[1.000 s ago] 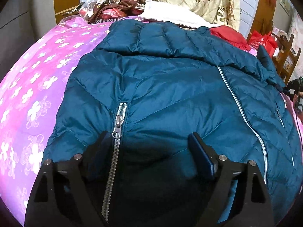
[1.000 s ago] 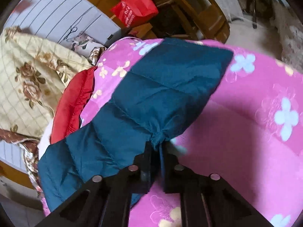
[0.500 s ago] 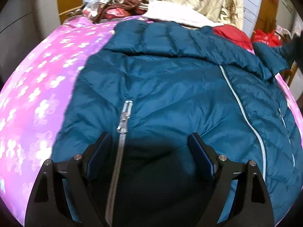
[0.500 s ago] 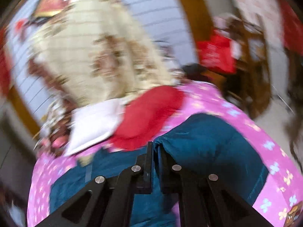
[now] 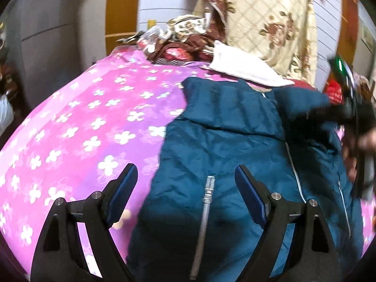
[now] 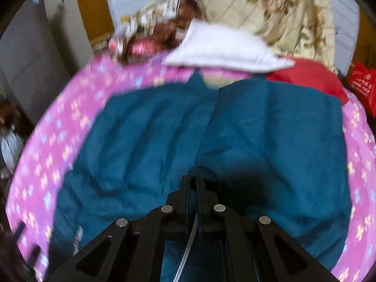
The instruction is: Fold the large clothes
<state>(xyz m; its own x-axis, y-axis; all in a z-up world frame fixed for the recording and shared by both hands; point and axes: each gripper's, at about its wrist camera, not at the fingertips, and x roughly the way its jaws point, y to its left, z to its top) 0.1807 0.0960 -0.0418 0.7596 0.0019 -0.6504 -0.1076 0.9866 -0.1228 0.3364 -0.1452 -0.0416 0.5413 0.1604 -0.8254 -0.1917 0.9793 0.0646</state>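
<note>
Left wrist view shows the left claw (image 5: 185, 178) spread wide and holding nothing, low in the frame above a teal padded jacket (image 5: 235, 145) that lies on a bed with a pink flowered cover (image 5: 94, 122). A silver zipper (image 5: 206, 202) runs between its fingers. At the right edge the right claw (image 5: 312, 114) appears, blurred. In the right wrist view, the right claw (image 6: 193, 183) is pressed narrow on a fold of the jacket (image 6: 270, 136) at lower centre. A white pillow (image 6: 223, 47) and a red cloth (image 6: 310, 77) lie behind the jacket, in the upper frame.
</note>
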